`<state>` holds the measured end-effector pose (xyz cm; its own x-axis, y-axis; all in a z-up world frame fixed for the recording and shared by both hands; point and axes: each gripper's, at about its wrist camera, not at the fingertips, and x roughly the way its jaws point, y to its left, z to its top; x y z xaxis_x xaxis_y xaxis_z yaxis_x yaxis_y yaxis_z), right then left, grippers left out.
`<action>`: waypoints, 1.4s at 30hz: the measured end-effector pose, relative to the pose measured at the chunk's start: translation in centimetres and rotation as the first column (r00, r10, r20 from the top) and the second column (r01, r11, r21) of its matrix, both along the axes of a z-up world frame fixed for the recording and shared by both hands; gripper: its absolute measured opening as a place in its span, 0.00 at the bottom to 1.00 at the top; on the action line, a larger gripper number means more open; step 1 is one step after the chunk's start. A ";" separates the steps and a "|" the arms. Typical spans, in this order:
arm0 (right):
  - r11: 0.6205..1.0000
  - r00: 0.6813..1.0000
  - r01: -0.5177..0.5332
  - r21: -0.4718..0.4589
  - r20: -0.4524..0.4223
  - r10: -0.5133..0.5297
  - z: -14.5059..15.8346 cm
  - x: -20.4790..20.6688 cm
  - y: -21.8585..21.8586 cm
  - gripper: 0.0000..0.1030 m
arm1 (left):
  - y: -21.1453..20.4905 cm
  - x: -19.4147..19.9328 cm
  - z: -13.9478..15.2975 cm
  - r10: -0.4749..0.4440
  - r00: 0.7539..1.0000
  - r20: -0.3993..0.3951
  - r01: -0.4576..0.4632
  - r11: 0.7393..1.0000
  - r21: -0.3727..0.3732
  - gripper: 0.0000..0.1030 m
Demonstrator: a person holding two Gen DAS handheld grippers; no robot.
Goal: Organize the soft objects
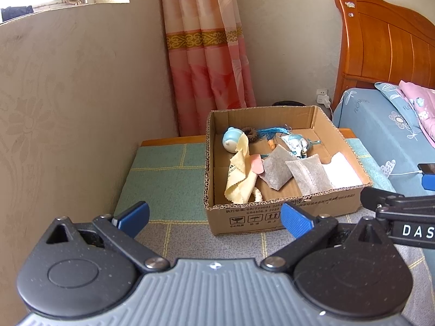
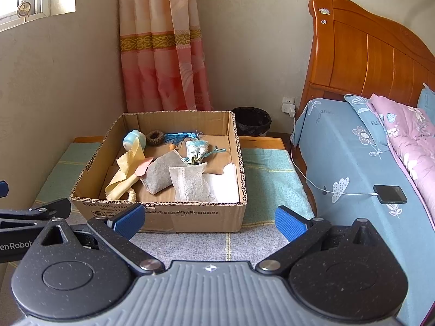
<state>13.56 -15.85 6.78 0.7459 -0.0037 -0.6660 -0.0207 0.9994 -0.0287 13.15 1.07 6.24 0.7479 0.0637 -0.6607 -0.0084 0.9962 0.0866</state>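
Soft items in cardboard box (image 2: 163, 212) just ahead of both grippers; left gripper (image 1: 214, 217) & right gripper (image 2: 209, 220) wide, empty; left nearer yellow cloth (image 1: 240, 174).

We see an open cardboard box (image 2: 195, 217) on the bench, holding the soft things. A pale yellow cloth (image 2: 123, 175) lies crumpled along its left side, partly draped over a light blue round toy (image 2: 131, 138) at the back. Two grey fabric pouches (image 2: 163, 172) lean together in the middle. A white sheet (image 2: 225, 184) lies flat at the right. A blue tassel (image 2: 179, 136) rests by the back wall.
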 end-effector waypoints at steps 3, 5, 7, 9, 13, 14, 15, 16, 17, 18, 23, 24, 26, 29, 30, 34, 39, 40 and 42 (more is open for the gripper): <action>1.000 1.000 -0.001 -0.002 0.001 0.001 0.0 0.0 0.0 1.00 | 0.1 0.0 0.0 0.003 1.000 0.000 -0.003 1.000 -0.004 0.99; 1.000 1.000 -0.001 -0.002 0.001 0.001 0.0 0.0 0.0 1.00 | 0.1 0.0 0.0 0.004 1.000 -0.001 -0.004 1.000 -0.004 0.99; 1.000 1.000 0.000 -0.004 0.002 0.000 0.0 0.0 0.1 1.00 | 0.1 -0.1 0.0 0.005 1.000 -0.001 -0.005 1.000 -0.002 0.99; 1.000 1.000 0.000 -0.005 0.001 0.000 -0.1 0.0 0.1 1.00 | 0.1 -0.1 0.0 0.008 1.000 -0.003 -0.008 1.000 -0.003 0.99; 1.000 1.000 0.001 -0.008 0.002 -0.001 0.0 0.0 0.2 1.00 | 0.1 0.0 -0.1 0.010 1.000 -0.005 -0.010 1.000 -0.002 0.99; 1.000 1.000 0.001 -0.008 0.003 -0.001 -0.1 -0.1 0.2 1.00 | 0.0 0.0 -0.1 0.011 1.000 -0.004 -0.011 1.000 -0.001 0.99; 1.000 1.000 0.001 -0.009 0.003 -0.001 -0.1 -0.1 0.2 1.00 | 0.0 0.0 -0.1 0.012 1.000 -0.004 -0.012 1.000 0.000 0.99; 1.000 1.000 0.000 -0.009 0.003 0.000 -0.1 -0.1 0.2 1.00 | 0.0 0.0 -0.1 0.012 1.000 -0.005 -0.012 1.000 0.000 0.99; 1.000 1.000 0.001 -0.008 0.002 -0.001 -0.1 -0.1 0.2 1.00 | 0.0 0.0 -0.1 0.012 1.000 -0.005 -0.012 1.000 0.000 0.99; 1.000 1.000 0.002 -0.009 0.001 -0.002 -0.1 -0.1 0.2 1.00 | 0.0 0.0 -0.1 0.012 1.000 -0.005 -0.012 1.000 0.000 0.99; 1.000 1.000 0.000 -0.011 -0.002 0.000 -0.2 -0.1 0.2 1.00 | 0.0 0.1 -0.2 0.013 1.000 -0.009 -0.013 1.000 -0.001 0.99; 1.000 1.000 0.001 -0.010 -0.002 -0.001 -0.2 -0.1 0.2 1.00 | 0.0 0.1 -0.2 0.013 1.000 -0.010 -0.013 1.000 0.000 0.99; 1.000 1.000 0.000 -0.011 -0.002 0.000 -0.2 -0.1 0.2 1.00 | 0.0 0.1 -0.2 0.013 1.000 -0.011 -0.013 1.000 -0.001 0.99; 1.000 1.000 0.001 -0.010 -0.003 -0.001 -0.2 0.0 0.2 1.00 | 0.1 0.1 -0.2 0.013 1.000 -0.010 -0.013 1.000 0.000 0.99; 1.000 1.000 0.002 -0.010 -0.003 -0.002 -0.2 0.0 0.2 1.00 | 0.1 0.1 -0.2 0.013 1.000 -0.010 -0.013 1.000 0.000 0.99; 1.000 1.000 0.002 -0.011 -0.003 -0.002 -0.2 0.0 0.2 1.00 | 0.1 0.0 -0.2 0.015 1.000 -0.009 -0.015 1.000 -0.001 0.99; 1.000 1.000 0.002 -0.010 -0.002 -0.002 -0.2 0.0 0.2 1.00 | 0.1 -0.1 -0.1 0.014 1.000 -0.009 -0.014 1.000 -0.002 0.99; 1.000 1.000 0.002 -0.011 -0.001 -0.002 -0.2 0.0 0.2 1.00 | 0.1 -0.1 -0.1 0.014 1.000 -0.009 -0.014 1.000 -0.002 0.99; 1.000 1.000 0.002 -0.010 -0.001 -0.002 -0.2 0.0 0.1 1.00 | 0.1 -0.1 -0.1 0.014 1.000 -0.009 -0.014 1.000 -0.002 0.99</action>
